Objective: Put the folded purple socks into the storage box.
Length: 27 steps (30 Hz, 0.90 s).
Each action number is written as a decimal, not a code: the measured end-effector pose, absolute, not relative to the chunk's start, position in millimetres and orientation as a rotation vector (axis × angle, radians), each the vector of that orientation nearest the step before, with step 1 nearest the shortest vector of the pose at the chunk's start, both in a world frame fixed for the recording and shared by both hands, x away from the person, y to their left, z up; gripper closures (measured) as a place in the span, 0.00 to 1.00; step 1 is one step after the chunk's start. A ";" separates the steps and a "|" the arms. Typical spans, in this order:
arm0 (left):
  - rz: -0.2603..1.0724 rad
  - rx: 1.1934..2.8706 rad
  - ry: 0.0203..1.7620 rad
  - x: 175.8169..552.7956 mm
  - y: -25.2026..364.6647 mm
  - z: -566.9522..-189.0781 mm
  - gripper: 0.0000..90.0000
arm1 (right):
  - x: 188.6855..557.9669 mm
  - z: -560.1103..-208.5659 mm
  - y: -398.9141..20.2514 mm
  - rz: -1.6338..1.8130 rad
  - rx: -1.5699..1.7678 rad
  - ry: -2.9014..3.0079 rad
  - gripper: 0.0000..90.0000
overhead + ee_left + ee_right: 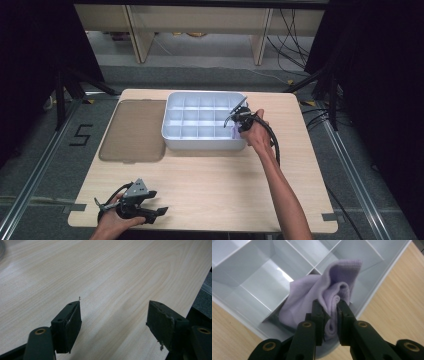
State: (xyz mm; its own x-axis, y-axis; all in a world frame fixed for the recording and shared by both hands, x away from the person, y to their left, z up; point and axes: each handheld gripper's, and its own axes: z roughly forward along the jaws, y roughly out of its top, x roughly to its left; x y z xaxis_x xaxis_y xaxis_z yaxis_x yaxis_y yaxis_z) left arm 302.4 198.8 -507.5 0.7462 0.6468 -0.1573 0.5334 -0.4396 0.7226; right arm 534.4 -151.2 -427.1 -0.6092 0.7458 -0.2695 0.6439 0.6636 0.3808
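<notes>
My right tongs [330,311] are clamped on a soft, light lilac cloth [312,297] hanging ahead of them into the divided tray's [372,296] near corner compartment, gripped best at its bunched fold, while my left tongs [113,317] rest apart over the bare desk [100,270].

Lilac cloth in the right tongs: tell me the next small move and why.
Probably lower the right tongs a little further, then open them. They are shut on the lilac cloth, which hangs bunched over a corner compartment of the white divided tray, partly above its dividers, so it does not look settled inside yet. The left tongs rest open over bare table.
</notes>
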 end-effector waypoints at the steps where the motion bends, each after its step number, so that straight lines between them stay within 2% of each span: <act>1: 0.174 2.132 0.882 301.7 198.4 -507.3 0.30 | 534.9 -430.0 -150.6 0.340 1.079 2.483 0.88; 2: 0.184 2.171 0.839 303.2 200.8 -505.8 0.30 | 535.0 -432.2 -149.9 0.325 1.067 2.491 0.88; 5: 0.181 2.141 0.883 302.5 199.0 -507.4 0.30 | 535.6 -435.3 -147.3 0.315 1.071 2.494 0.88; 9: 0.179 2.151 0.852 303.0 199.2 -506.8 0.30 | 535.2 -430.2 -149.2 0.358 1.067 2.505 0.84; 12: 0.180 2.151 0.853 302.7 199.4 -506.5 0.30 | 530.3 -416.7 -153.6 0.441 1.125 2.497 0.71; 17: 0.173 2.145 0.868 303.0 198.7 -507.3 0.30 | 526.2 -383.6 -158.2 0.614 1.123 2.437 0.69; 18: 0.176 2.141 0.877 302.3 198.1 -507.4 0.30 | 527.3 -378.1 -156.6 0.645 1.133 2.411 0.71; 22: 0.173 2.137 0.853 300.8 196.2 -506.7 0.30 | 543.2 -370.9 -149.9 0.701 1.116 2.408 0.91; 27: 0.170 2.117 0.871 301.5 196.5 -507.4 0.30 | 565.9 -388.0 -138.9 0.635 1.165 2.432 0.97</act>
